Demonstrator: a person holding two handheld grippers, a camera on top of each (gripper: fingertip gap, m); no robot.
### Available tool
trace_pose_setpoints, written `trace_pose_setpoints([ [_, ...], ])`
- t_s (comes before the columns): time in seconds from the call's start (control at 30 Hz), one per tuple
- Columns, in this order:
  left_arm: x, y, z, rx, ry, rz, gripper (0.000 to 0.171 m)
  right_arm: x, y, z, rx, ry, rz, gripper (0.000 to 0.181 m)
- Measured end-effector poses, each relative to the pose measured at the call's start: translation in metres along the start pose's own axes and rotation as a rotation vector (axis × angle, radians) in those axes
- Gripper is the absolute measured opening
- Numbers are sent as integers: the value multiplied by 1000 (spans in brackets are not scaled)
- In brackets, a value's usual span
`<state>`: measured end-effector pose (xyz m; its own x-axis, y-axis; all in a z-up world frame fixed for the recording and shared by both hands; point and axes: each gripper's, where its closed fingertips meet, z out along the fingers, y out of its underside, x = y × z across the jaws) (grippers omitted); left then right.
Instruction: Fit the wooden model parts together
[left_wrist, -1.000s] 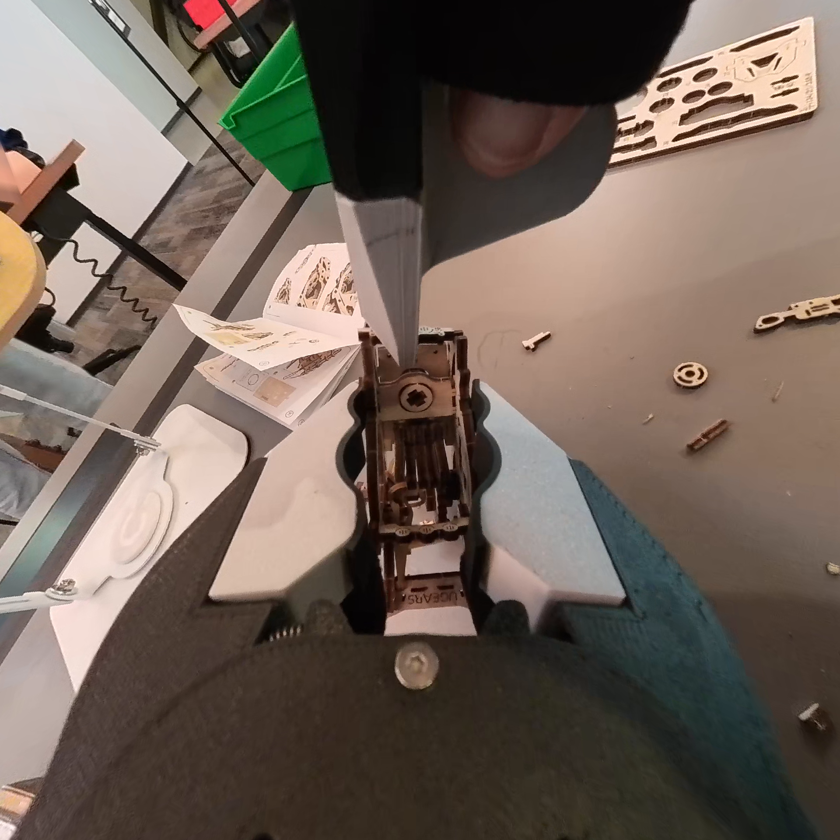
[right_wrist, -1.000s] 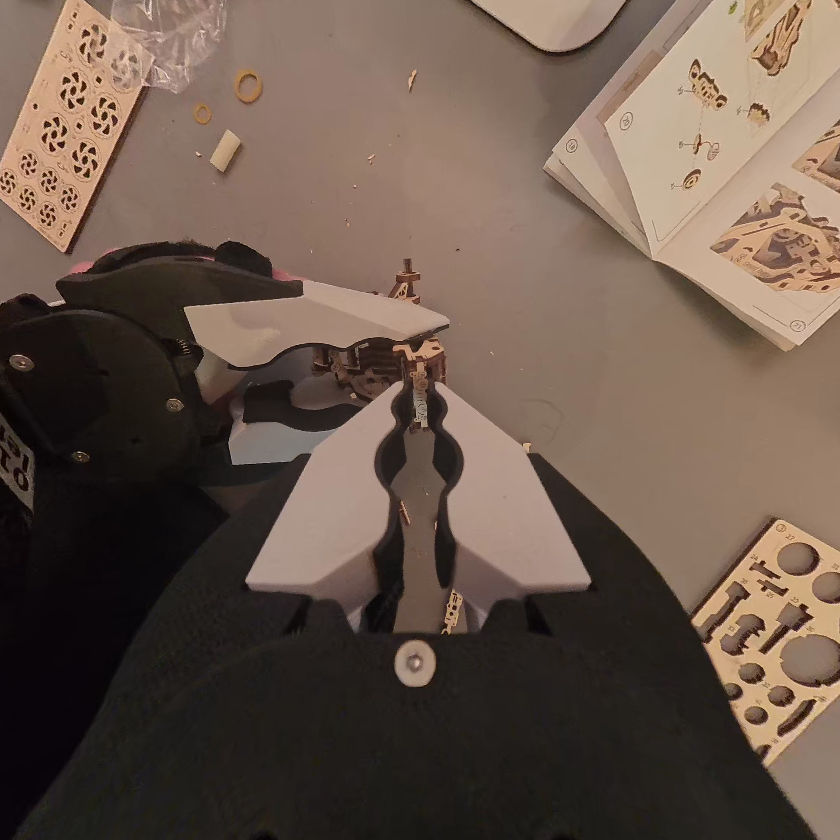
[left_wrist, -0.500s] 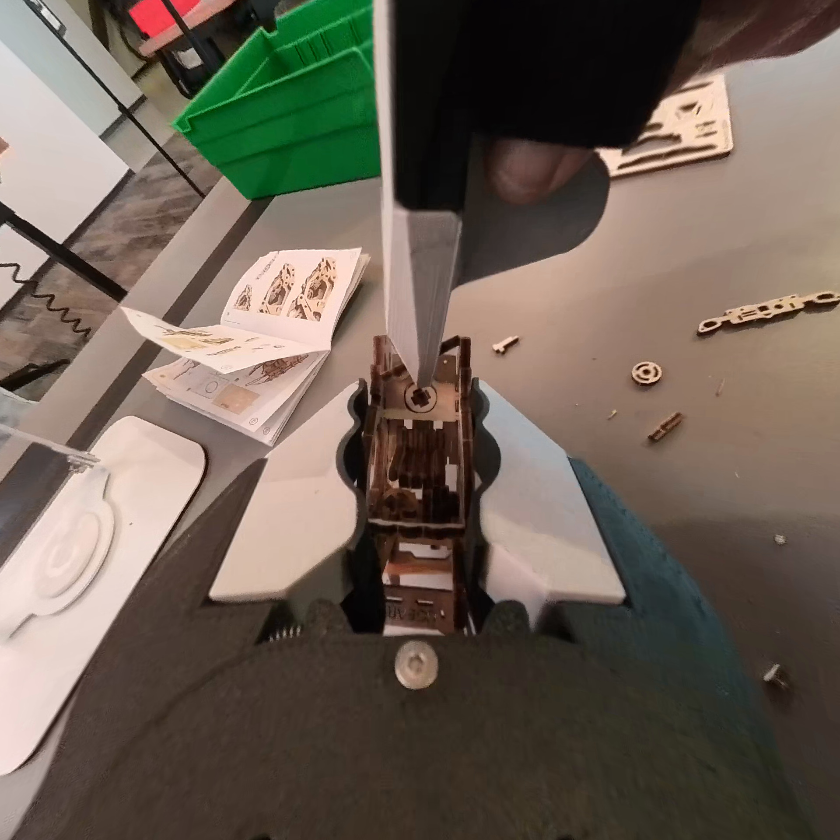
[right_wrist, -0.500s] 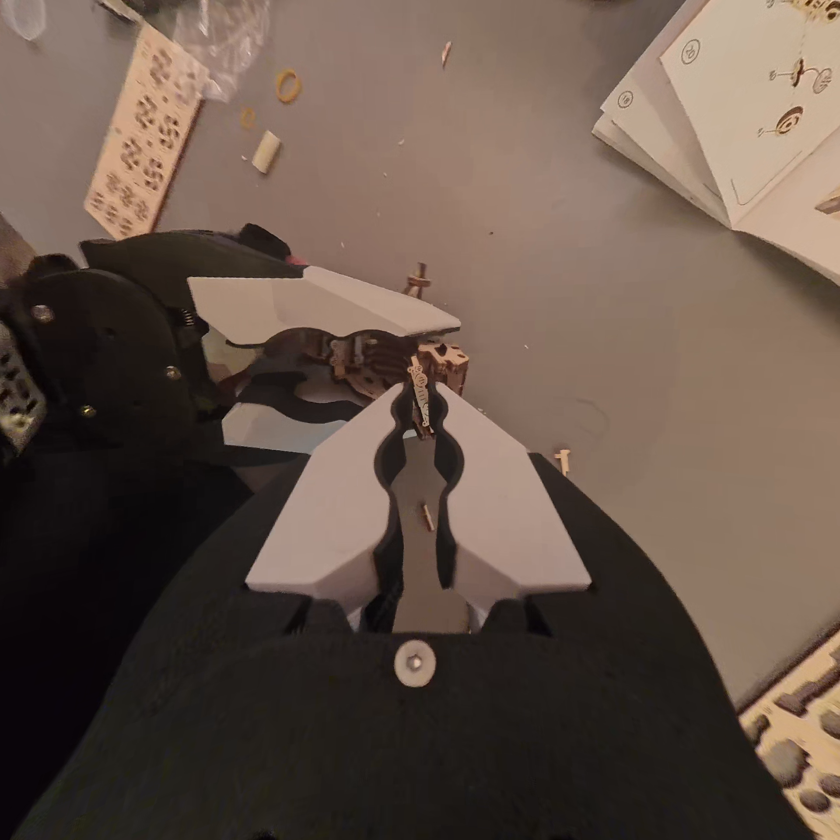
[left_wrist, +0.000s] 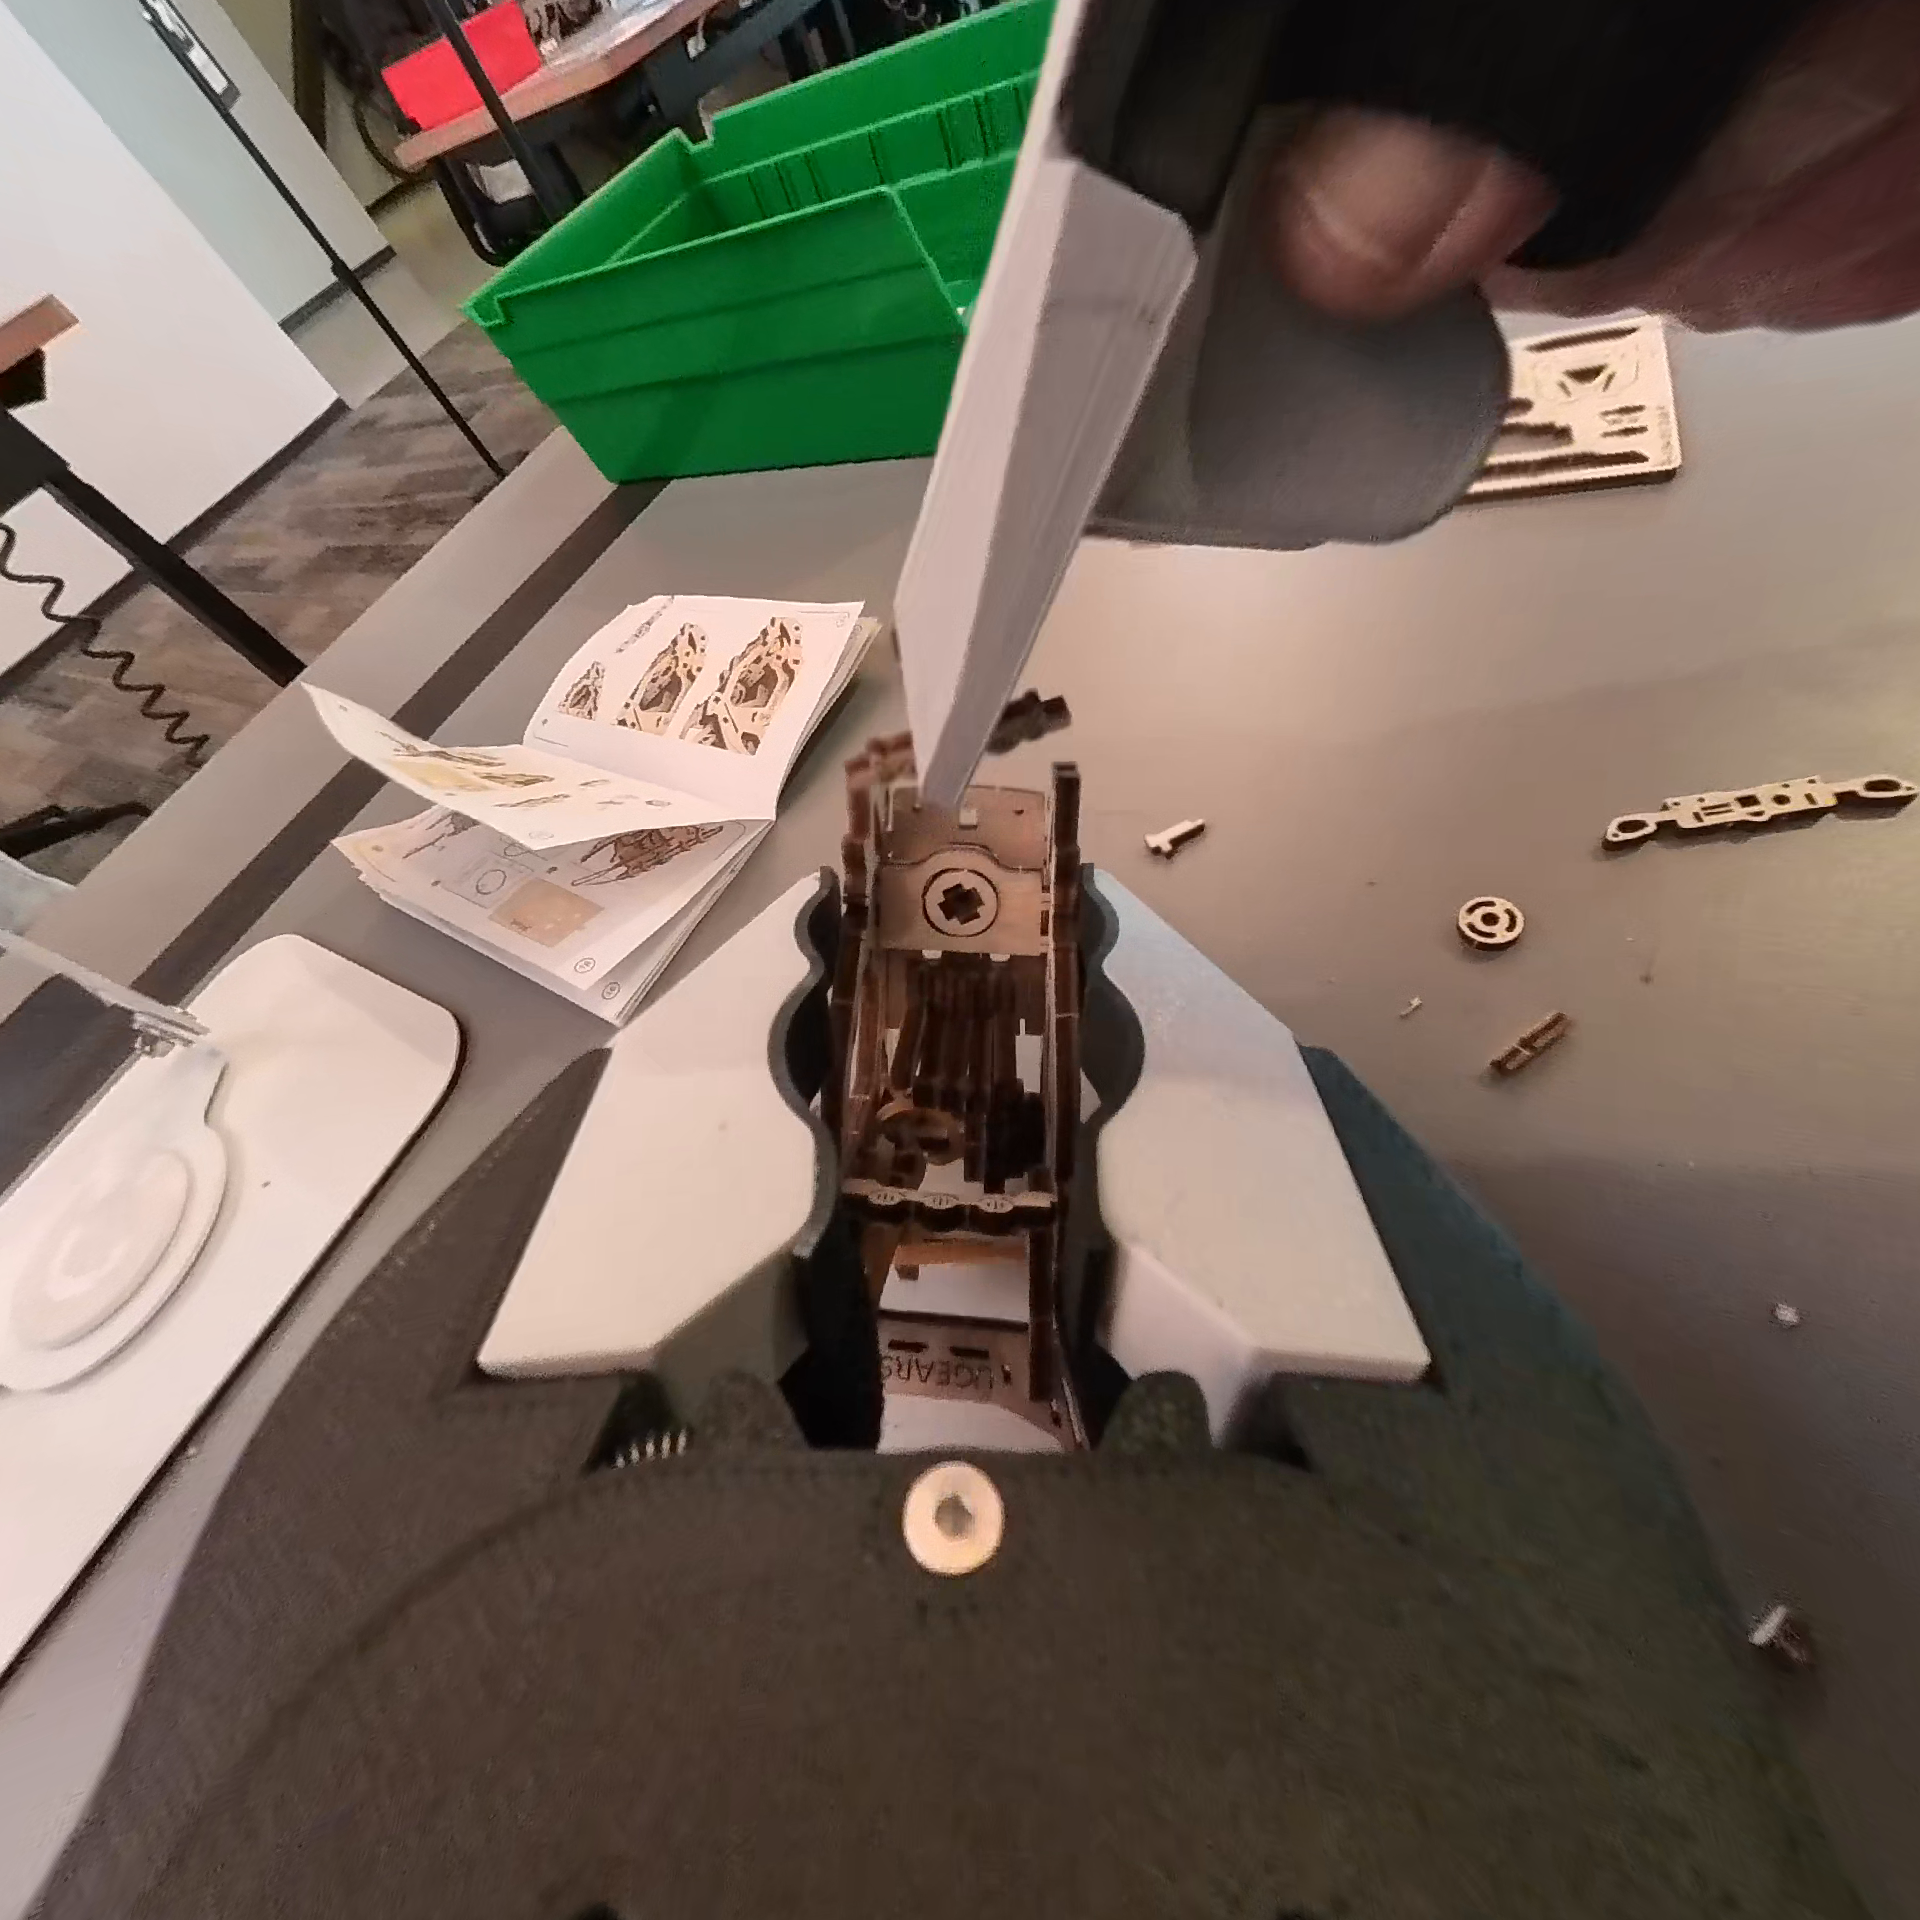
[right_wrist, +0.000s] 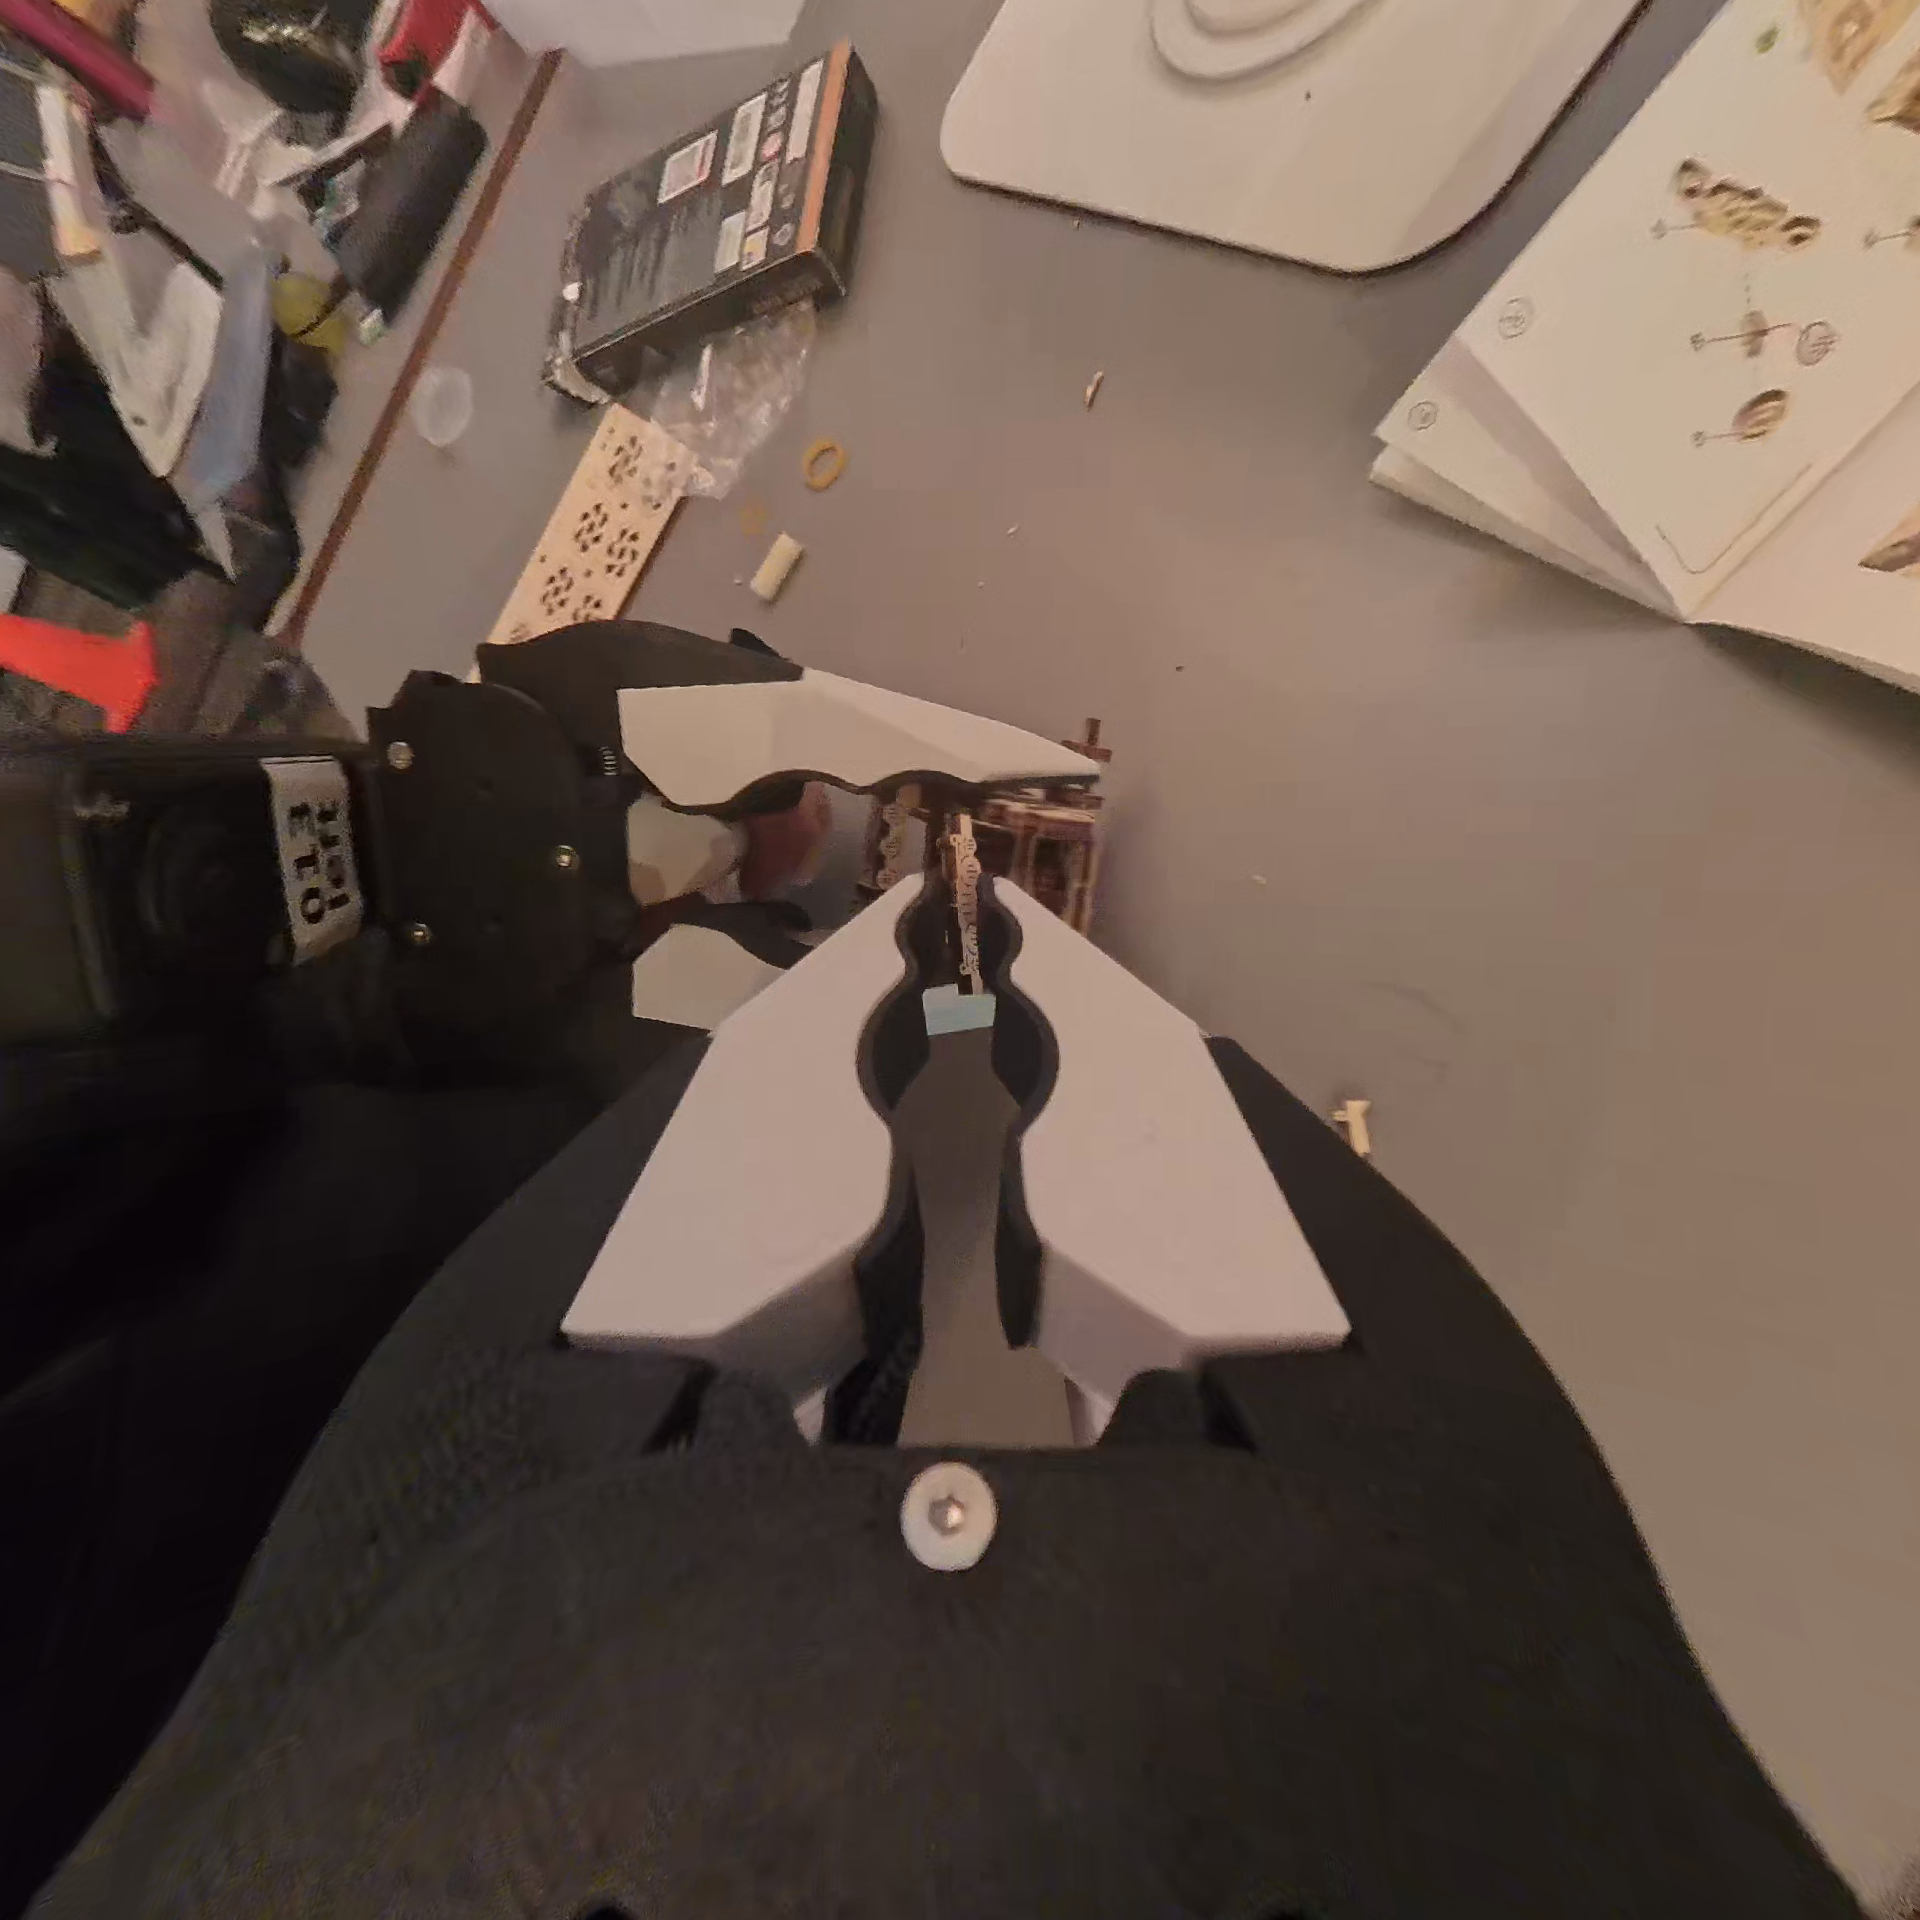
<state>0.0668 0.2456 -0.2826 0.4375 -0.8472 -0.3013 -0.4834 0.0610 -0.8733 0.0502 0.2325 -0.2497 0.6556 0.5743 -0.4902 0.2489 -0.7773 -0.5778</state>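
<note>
My left gripper (left_wrist: 961, 894) is shut on a brown wooden model (left_wrist: 961, 997), a small open frame with gears inside, held above the grey table. My right gripper (right_wrist: 958, 883) is shut on a thin pale wooden strip (right_wrist: 964, 899), whose tip touches the top of the model (right_wrist: 1039, 831). In the left wrist view the right gripper (left_wrist: 940, 795) comes down from above onto the model's far top edge. In the right wrist view the left gripper (right_wrist: 1086, 790) enters from the left, and its upper finger (right_wrist: 831, 732) covers most of the model.
An open instruction booklet (left_wrist: 623, 831) and a white pad (left_wrist: 208, 1143) lie left of the model. A green bin (left_wrist: 748, 312) stands at the back. Loose wooden pieces (left_wrist: 1756, 810) and a punched wooden sheet (left_wrist: 1590, 416) lie to the right. A dark box (right_wrist: 727, 218) and another sheet (right_wrist: 603, 520) lie beyond. My two grippers' fingertips are within a few centimetres of each other.
The right gripper has swung and tilted, its tip shifting from the model's round hub to the far top edge. Both grippers have lifted and turned, so more of the bin and table shows.
</note>
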Motion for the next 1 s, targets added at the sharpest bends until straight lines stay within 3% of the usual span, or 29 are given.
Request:
trace_pose_setpoints([
  [0.23, 0, 0, 1, -12, -16, 13, 41, 16, 1, 0, 19, 178, -58, 3],
  [0.63, 0, 3, 2, -29, -19, 17, 41, 24, 4, 5, 9, 266, -79, 3],
  [1.0, 2, 10, 6, -73, -4, 8, 41, 36, 7, 14, -54, 428, -229, 2],
])
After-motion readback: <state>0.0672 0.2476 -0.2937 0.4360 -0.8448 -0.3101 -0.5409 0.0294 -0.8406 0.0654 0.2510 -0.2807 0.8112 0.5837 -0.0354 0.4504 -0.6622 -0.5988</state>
